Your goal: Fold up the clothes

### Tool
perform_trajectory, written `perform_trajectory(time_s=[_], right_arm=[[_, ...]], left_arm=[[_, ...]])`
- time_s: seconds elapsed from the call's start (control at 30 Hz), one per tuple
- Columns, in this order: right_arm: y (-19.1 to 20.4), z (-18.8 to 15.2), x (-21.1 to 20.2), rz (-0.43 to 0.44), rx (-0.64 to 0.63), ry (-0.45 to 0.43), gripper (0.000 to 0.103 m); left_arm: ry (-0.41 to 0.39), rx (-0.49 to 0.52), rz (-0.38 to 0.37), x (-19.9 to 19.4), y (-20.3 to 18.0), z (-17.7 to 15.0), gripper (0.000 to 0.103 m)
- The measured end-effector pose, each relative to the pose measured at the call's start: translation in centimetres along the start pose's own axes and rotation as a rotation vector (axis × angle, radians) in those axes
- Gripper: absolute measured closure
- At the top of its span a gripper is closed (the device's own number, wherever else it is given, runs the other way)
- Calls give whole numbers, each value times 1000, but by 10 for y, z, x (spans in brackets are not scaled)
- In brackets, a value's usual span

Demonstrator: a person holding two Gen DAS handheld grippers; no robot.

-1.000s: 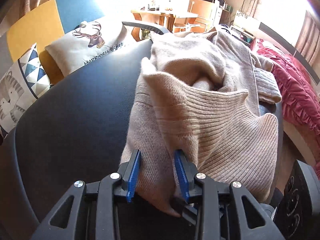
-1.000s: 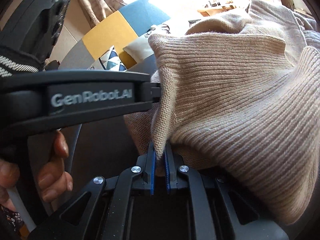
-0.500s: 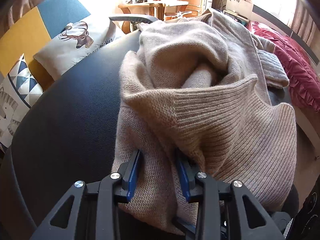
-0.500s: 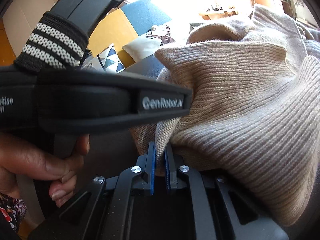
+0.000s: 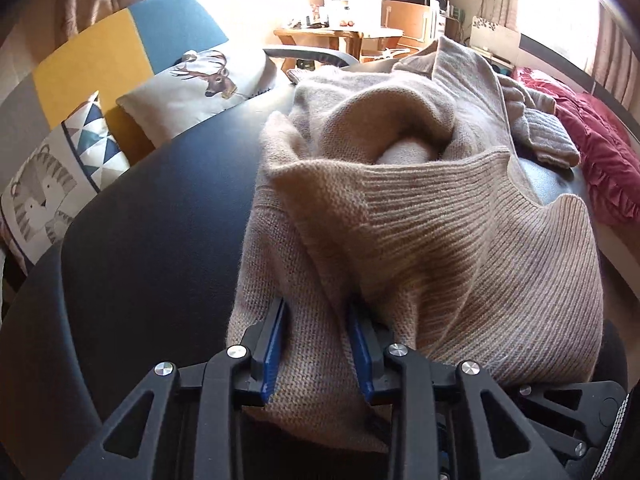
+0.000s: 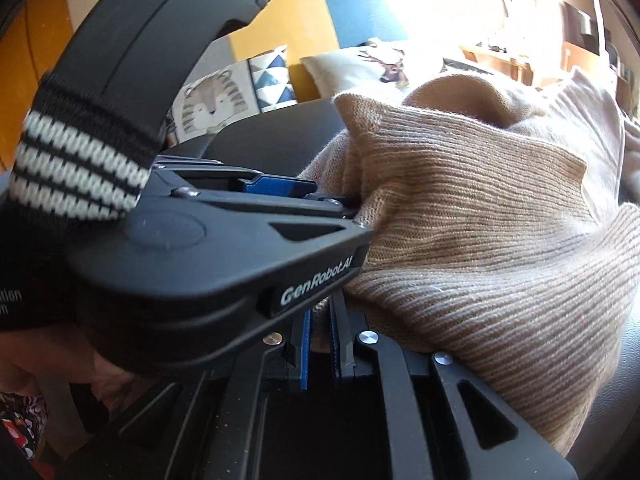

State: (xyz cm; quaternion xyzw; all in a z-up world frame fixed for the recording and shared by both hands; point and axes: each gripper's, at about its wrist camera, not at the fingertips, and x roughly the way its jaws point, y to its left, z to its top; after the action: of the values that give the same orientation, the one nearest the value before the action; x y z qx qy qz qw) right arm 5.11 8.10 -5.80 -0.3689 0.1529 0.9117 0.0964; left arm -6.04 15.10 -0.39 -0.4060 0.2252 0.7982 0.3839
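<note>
Left wrist view: beige sweater [image 5: 420,216] bunched on dark round counter [image 5: 152,240], left hand-held gripper [image 5: 316,344] clamping a thick fold, cushions [image 5: 192,92] behind; right wrist view: right hand-held gripper [image 6: 319,344] pinching its hem.

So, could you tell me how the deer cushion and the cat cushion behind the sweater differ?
The deer cushion is pale and plain apart from a brown stag's head; the cat cushion carries grey striped cats plus blue and white triangles. The deer cushion lies farther back, against the blue panel; the cat cushion sits nearer, at the left edge, below the yellow panel. Both lean beside the dark surface holding the sweater.
</note>
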Motion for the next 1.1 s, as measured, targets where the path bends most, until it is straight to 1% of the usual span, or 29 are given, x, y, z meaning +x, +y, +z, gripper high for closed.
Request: perform_trajectory(time_s=[0.07, 0.2, 0.37, 0.43, 0.5, 0.57, 0.67, 0.77, 0.83, 0.9, 0.97, 1.03, 1.07, 1.1], right_arm=[[12, -3, 2, 11, -26, 5, 95], [27, -9, 0, 31, -60, 11, 95], [31, -12, -6, 122, 26, 43, 95], [28, -13, -6, 164, 46, 52, 95], [30, -13, -4, 205, 74, 64, 95], [39, -18, -2, 240, 88, 73, 95], [54, -25, -4, 273, 55, 86, 95], [75, -26, -10, 258, -49, 87, 95], [85, -23, -17, 262, -81, 94, 95], [83, -25, -22, 288, -57, 107, 95], [76, -28, -27, 304, -39, 109, 95], [70, -34, -36, 310, -37, 109, 95], [68, -35, -38, 310, -39, 108, 95], [68, -36, -39, 309, -42, 108, 95]], left_arm=[[-15, -20, 15, -8, 13, -14, 70], [-27, -71, 18, -19, 34, -34, 70], [-31, -62, 75, -36, 44, -54, 71], [-29, -91, 75, -45, 53, -63, 74], [-30, -143, 68, -54, 67, -73, 82], [-28, -188, 67, -62, 81, -83, 90], [-20, -260, 44, -69, 103, -101, 93], [-27, -317, 7, -79, 116, -118, 94], [-28, -292, 20, -83, 113, -122, 94], [-29, -270, 15, -86, 109, -124, 94], [-46, -274, -14, -91, 108, -124, 94], [-79, -297, -79, -100, 111, -118, 94], [-100, -316, -115, -105, 113, -115, 92], [-124, -341, -144, -111, 117, -110, 81]])
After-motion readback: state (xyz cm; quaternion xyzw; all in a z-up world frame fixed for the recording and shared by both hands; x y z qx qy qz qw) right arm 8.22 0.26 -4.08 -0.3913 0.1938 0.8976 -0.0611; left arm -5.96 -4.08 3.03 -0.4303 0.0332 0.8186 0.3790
